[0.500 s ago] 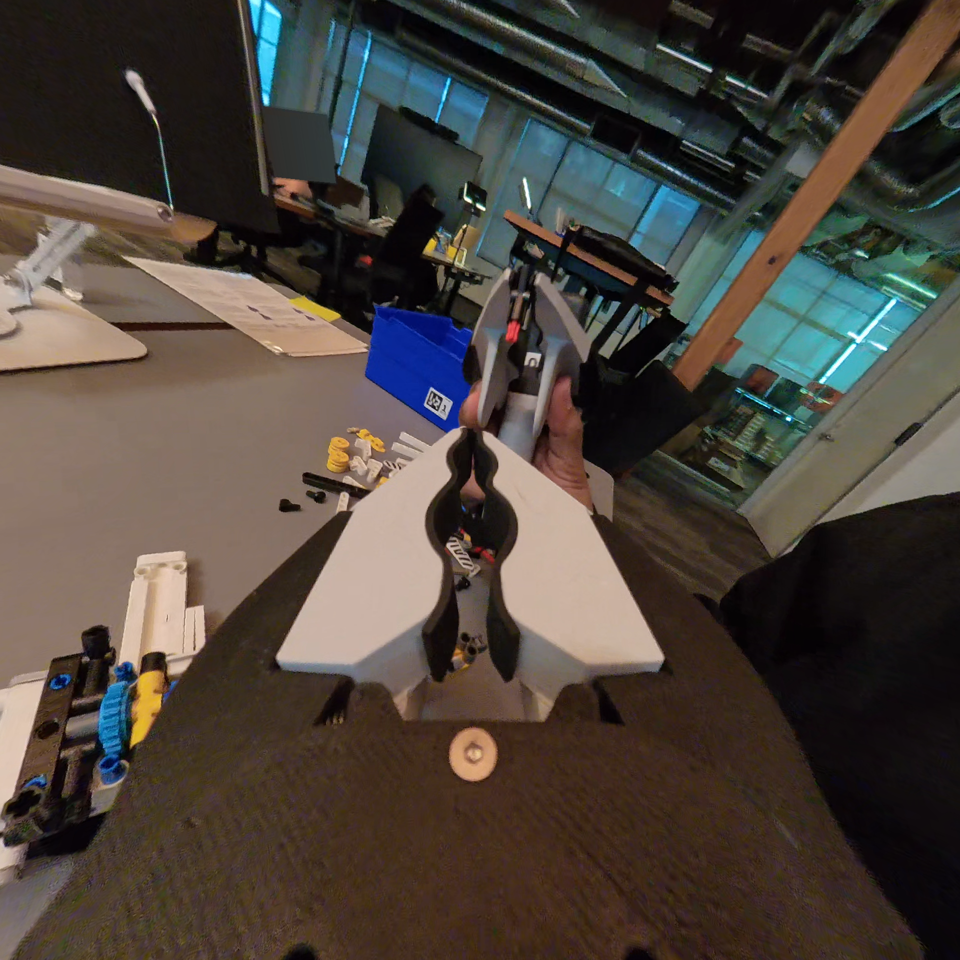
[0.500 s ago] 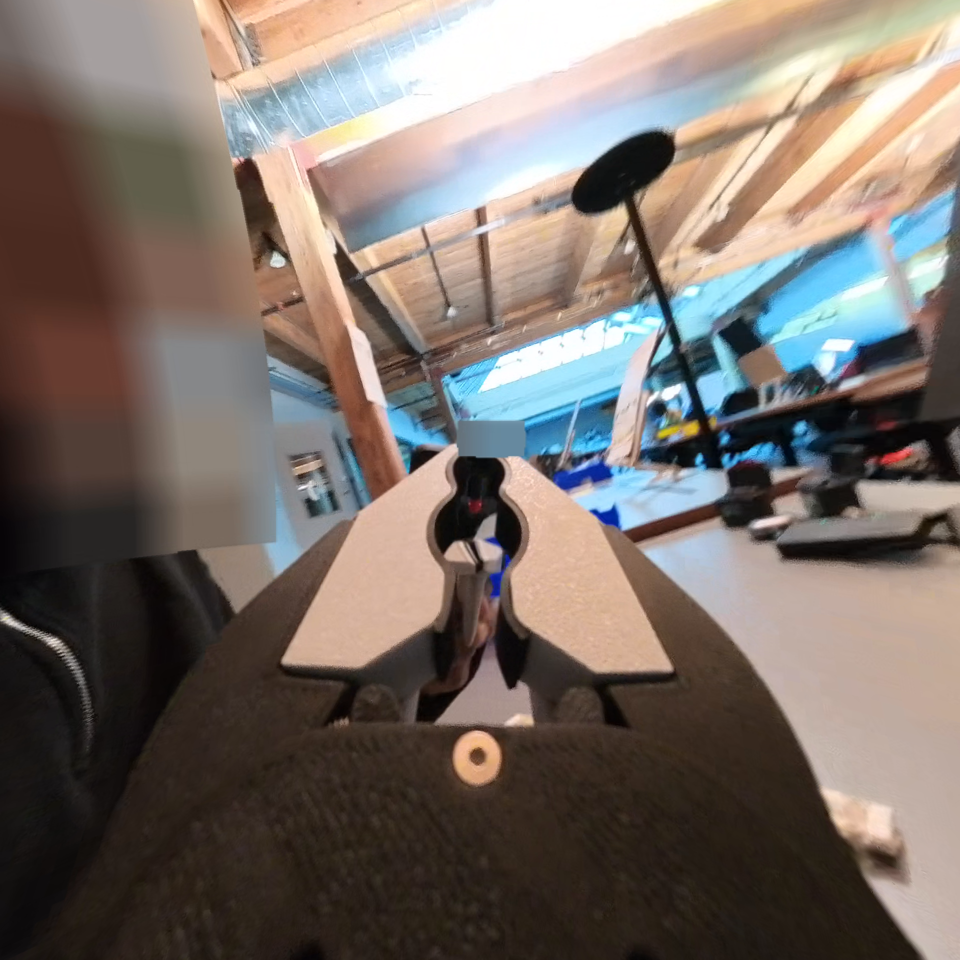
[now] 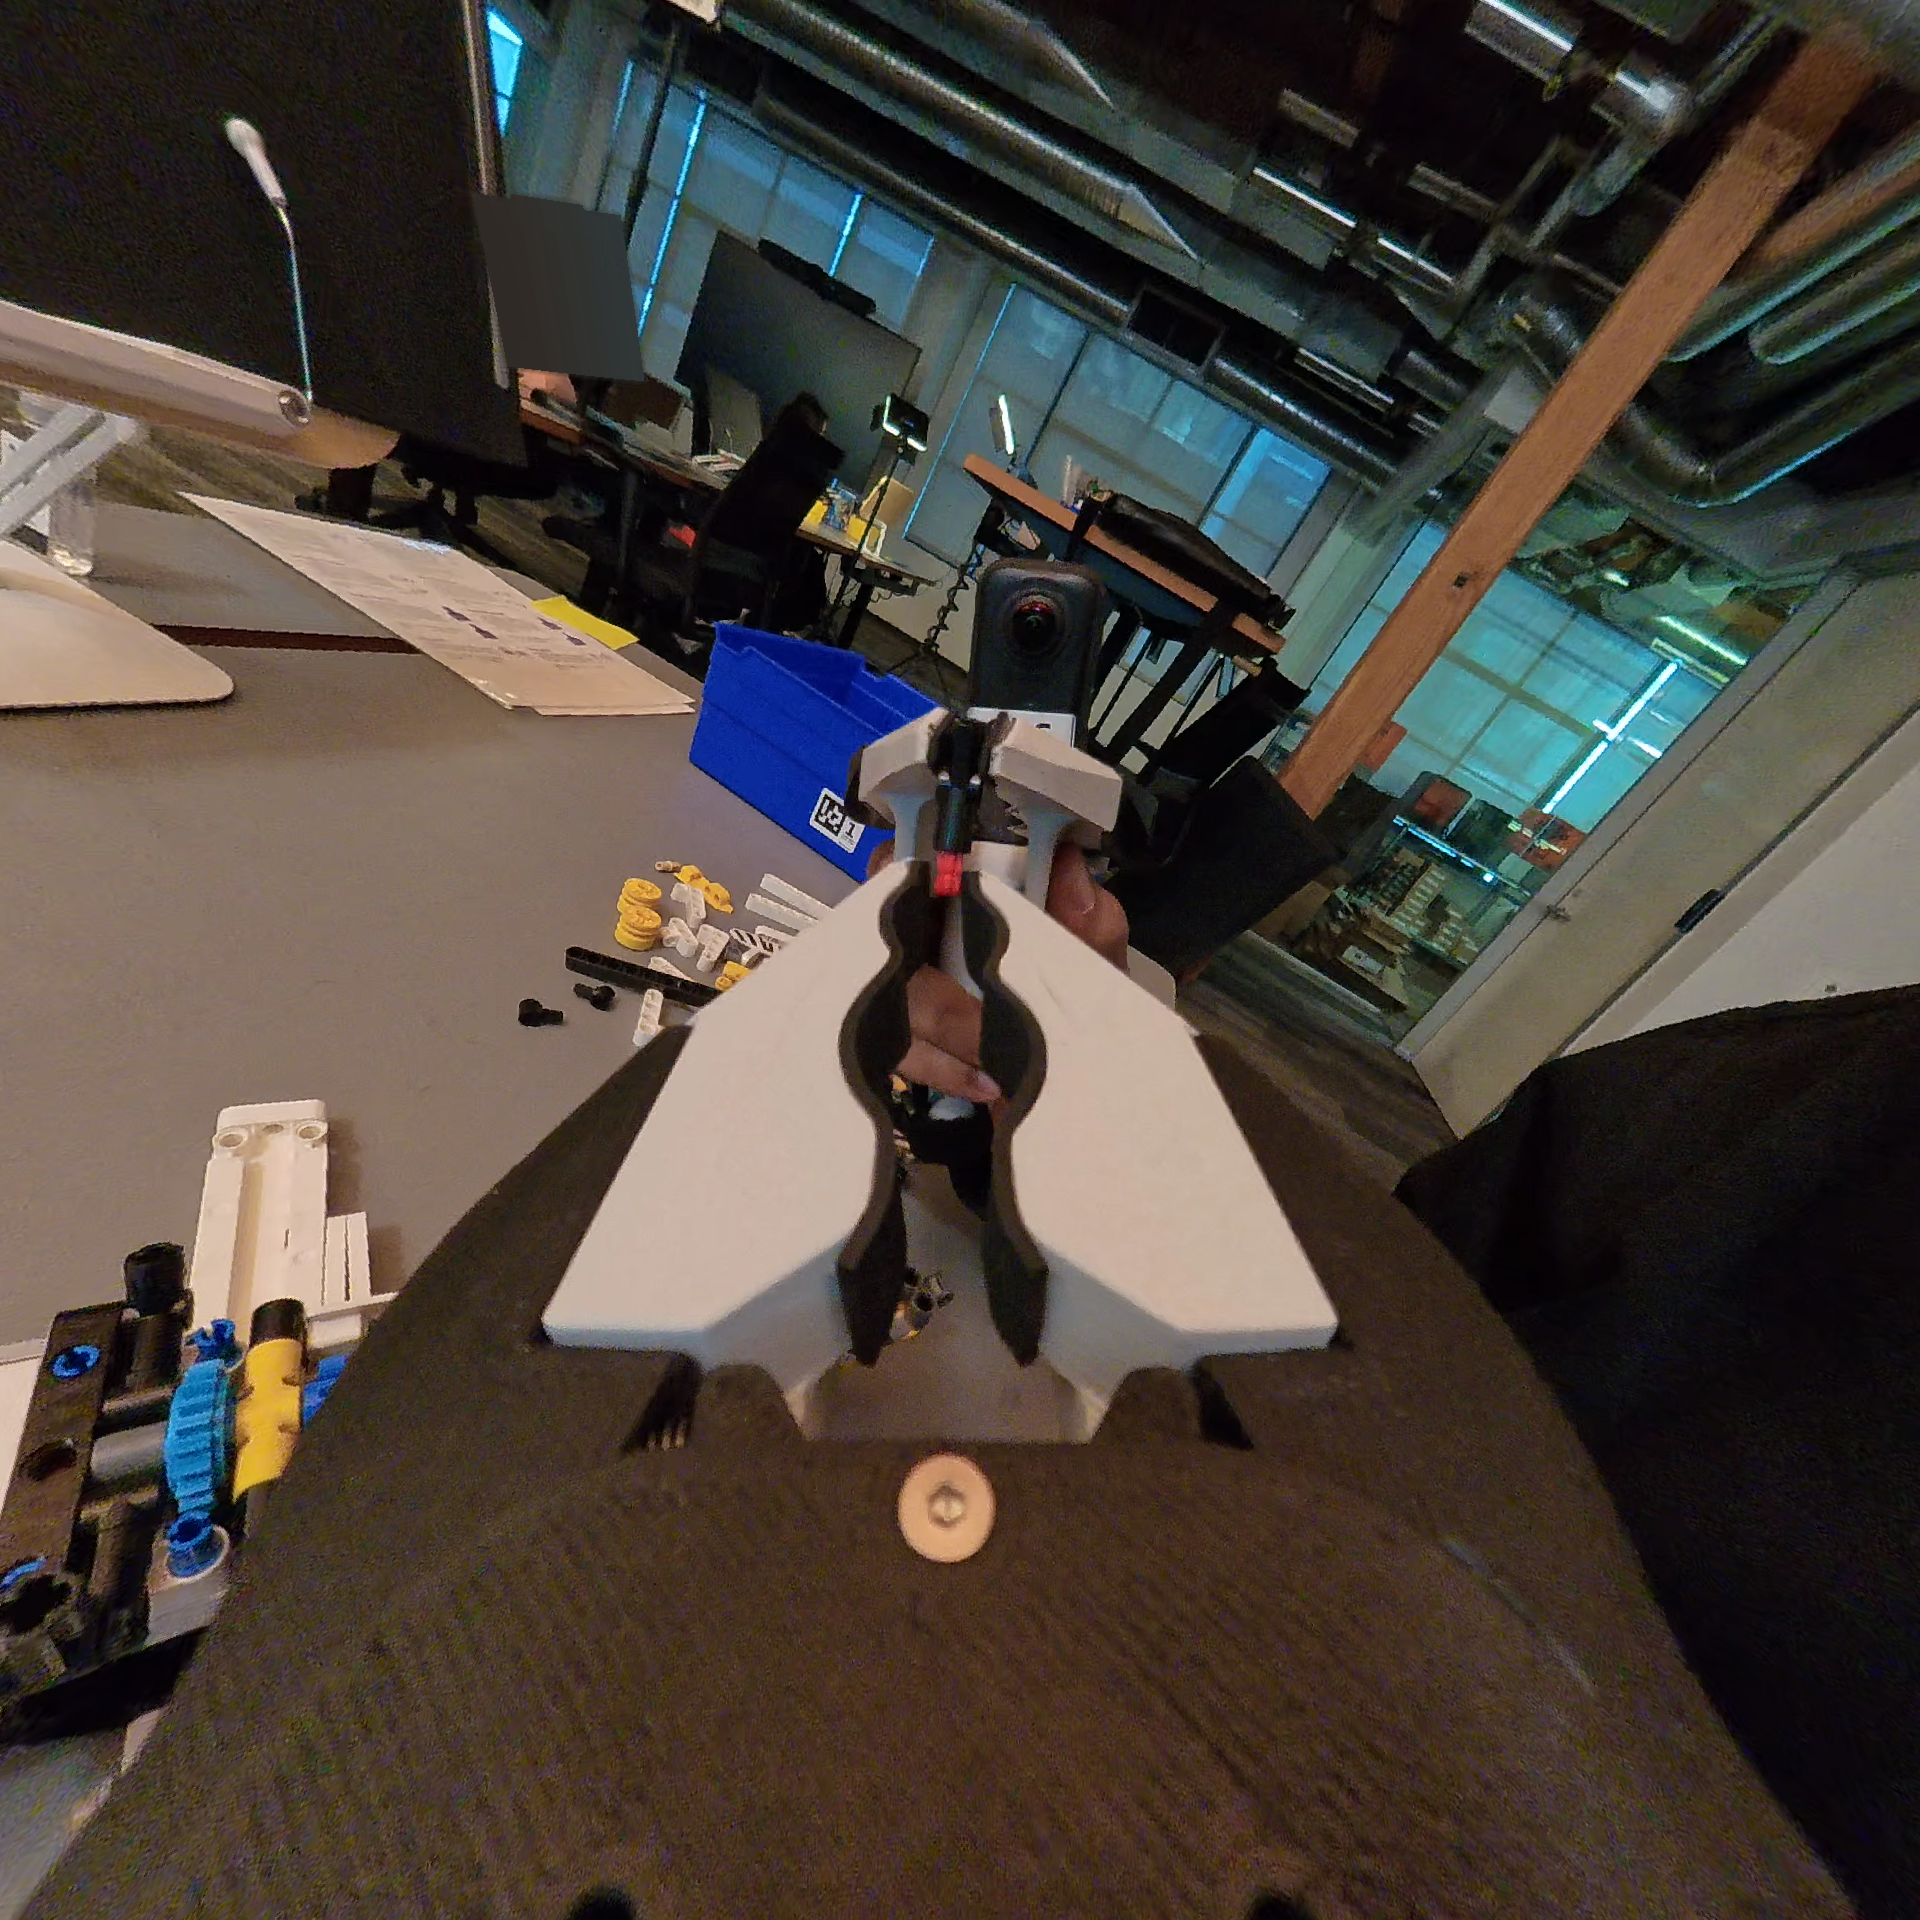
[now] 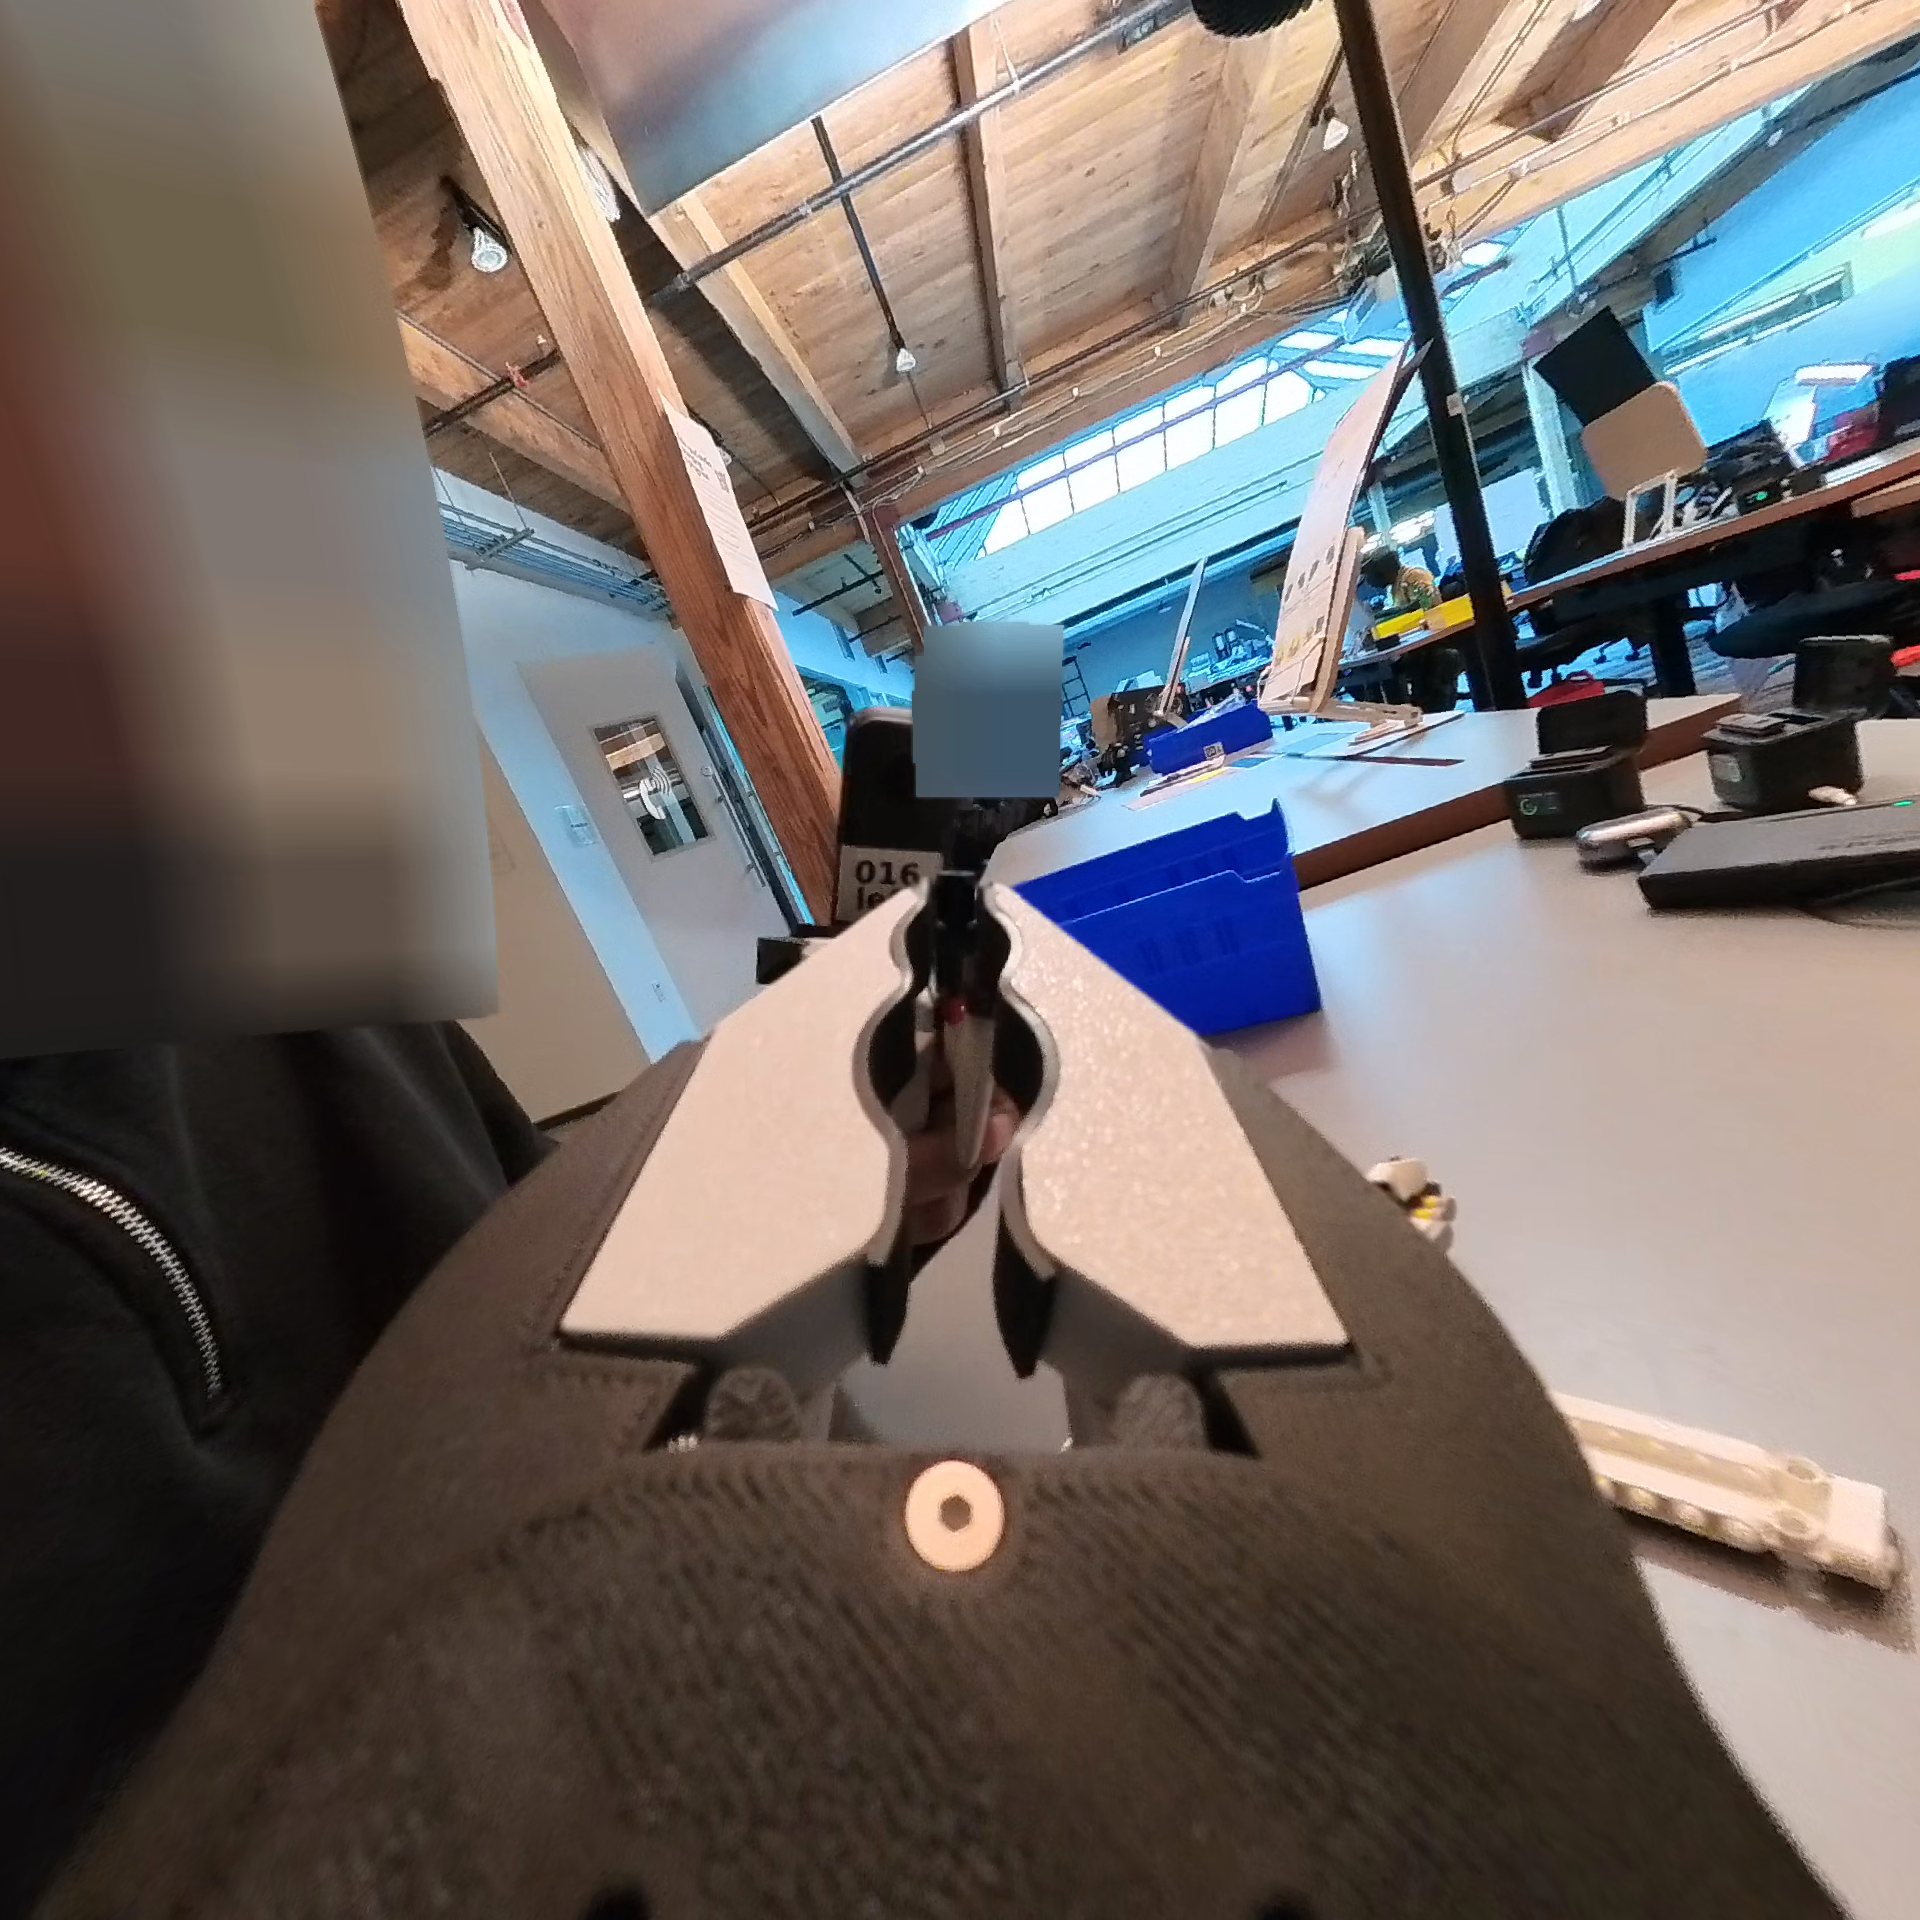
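Both grippers meet nose to nose: left gripper pinches a red-tipped pin, right gripper clamps its black end; blue bin at ten o'clock, contents hidden.

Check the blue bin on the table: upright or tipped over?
Upright: the blue bin rests on its base on the grey table, with its open top facing up.

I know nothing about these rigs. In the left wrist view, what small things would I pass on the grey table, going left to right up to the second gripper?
Black, blue and yellow brick assembly → white beam → two black pins → yellow wheels → blue bin → right gripper.
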`<move>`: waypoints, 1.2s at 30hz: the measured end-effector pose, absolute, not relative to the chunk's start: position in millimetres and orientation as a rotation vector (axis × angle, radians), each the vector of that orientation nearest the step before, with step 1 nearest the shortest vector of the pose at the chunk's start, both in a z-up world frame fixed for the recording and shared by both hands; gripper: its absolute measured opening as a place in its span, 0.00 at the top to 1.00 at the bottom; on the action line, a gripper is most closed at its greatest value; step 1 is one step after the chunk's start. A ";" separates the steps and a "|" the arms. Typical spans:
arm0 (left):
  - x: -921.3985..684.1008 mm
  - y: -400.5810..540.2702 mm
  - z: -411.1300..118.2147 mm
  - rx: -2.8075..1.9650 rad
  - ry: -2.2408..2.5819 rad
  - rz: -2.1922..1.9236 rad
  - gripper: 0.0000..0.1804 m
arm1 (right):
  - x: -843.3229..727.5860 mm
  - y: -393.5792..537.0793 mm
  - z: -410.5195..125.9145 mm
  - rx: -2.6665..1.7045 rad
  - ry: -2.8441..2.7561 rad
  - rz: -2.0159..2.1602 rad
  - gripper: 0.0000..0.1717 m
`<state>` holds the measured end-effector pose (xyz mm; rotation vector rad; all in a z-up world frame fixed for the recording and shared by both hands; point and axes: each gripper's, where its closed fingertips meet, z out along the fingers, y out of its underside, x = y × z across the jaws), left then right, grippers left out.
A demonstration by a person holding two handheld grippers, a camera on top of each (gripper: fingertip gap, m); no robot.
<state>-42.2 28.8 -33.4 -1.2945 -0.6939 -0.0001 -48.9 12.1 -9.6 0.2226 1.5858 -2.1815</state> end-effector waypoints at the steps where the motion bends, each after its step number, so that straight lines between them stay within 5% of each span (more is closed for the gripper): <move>1: -42.7 28.3 -33.6 -1.288 -0.696 -0.003 0.96 | -47.7 10.8 -10.8 0.217 1.597 -2.169 0.97; 11: -40.2 31.1 -34.2 -1.307 -0.671 -0.005 0.98 | -45.7 9.9 -9.4 0.197 1.591 -2.172 0.96; 15: -37.5 31.5 -30.9 -1.312 -0.650 0.025 0.98 | -41.5 7.3 -8.3 0.183 1.556 -2.139 0.83; 19: -36.1 32.2 -31.6 -1.321 -0.662 0.021 0.98 | -33.9 0.5 -16.1 0.163 1.627 -2.069 0.97; 36: -40.7 42.4 -28.5 -1.303 -0.709 0.062 0.96 | -45.5 9.5 -2.3 0.295 1.361 -2.117 0.98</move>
